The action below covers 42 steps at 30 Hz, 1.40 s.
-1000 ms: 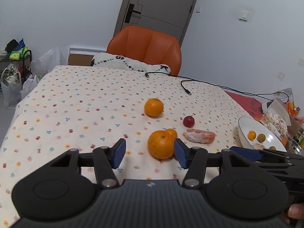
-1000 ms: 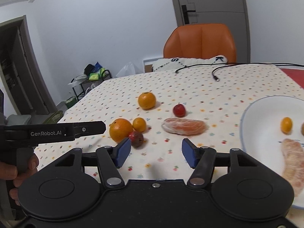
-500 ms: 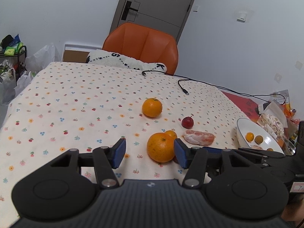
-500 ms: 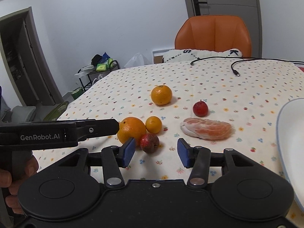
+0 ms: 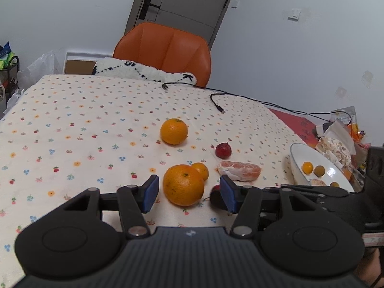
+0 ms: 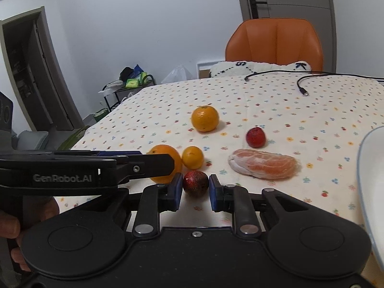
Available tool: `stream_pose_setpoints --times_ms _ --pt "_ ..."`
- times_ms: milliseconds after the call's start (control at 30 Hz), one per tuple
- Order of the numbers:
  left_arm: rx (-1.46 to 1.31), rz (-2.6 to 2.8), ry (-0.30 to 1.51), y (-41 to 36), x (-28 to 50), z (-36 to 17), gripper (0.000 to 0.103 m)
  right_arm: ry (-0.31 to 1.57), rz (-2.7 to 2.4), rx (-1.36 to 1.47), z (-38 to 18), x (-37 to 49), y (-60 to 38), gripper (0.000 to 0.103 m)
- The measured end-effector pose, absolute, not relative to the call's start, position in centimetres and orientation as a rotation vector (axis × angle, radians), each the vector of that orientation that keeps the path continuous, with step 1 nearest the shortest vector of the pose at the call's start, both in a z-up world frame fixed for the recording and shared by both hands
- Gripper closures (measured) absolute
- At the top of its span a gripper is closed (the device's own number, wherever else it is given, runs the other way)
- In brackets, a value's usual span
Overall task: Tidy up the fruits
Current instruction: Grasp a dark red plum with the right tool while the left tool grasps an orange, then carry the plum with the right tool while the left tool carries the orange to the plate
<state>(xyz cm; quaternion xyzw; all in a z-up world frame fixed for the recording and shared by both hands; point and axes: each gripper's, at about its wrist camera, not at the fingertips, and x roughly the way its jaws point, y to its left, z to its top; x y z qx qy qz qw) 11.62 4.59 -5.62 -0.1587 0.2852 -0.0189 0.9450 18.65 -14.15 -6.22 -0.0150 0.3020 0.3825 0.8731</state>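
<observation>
Moved: right gripper (image 6: 194,188) has closed in from a wide spread a second ago to a narrow gap around the dark red fruit (image 6: 195,183), which earlier sat ahead of its left finger; left gripper (image 5: 187,193) has come forward so the big orange (image 5: 183,184) now sits between its blue pads.
Table (image 5: 72,124): flowered cloth, stretching ahead of both claws.
Plate (image 5: 297,165): white, ahead and right of the left claw; only this view shows the small fruits inside. The right view catches just its rim (image 6: 367,180).
Left claw: spread wide, pads apart from the big orange on both sides, gripping nothing.
Right claw: pads just beside the dark red fruit on either side; whether they touch it cannot be told. The left view shows only a sliver of this fruit (image 5: 216,187).
Peeled segment (image 6: 264,164): ahead and right of the right claw.
Far orange (image 6: 205,118): well ahead of both.
Small orange (image 6: 192,157): just behind the big orange.
Red fruit (image 6: 255,137): beyond the peeled segment.
</observation>
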Motion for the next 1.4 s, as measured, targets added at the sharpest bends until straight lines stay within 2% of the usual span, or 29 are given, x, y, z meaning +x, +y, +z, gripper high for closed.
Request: stream_pose_setpoints --times_ms 467,500,533,1400 --pt "-0.287 0.016 0.622 3.7 13.0 -6.4 0.048 0.628 0.744 -0.002 -6.0 18.9 -16.9 0.082" --pt "-0.285 0.018 0.621 3.7 13.0 -6.4 0.051 0.627 0.741 0.001 -6.0 18.9 -17.1 0.082" --pt "-0.283 0.018 0.623 3.6 12.9 -6.4 0.064 0.626 0.739 0.003 -5.9 18.8 -17.3 0.082" --pt "-0.214 -0.027 0.556 -1.1 9.3 -2.4 0.064 0.522 0.682 0.056 -2.9 15.4 -22.7 0.081"
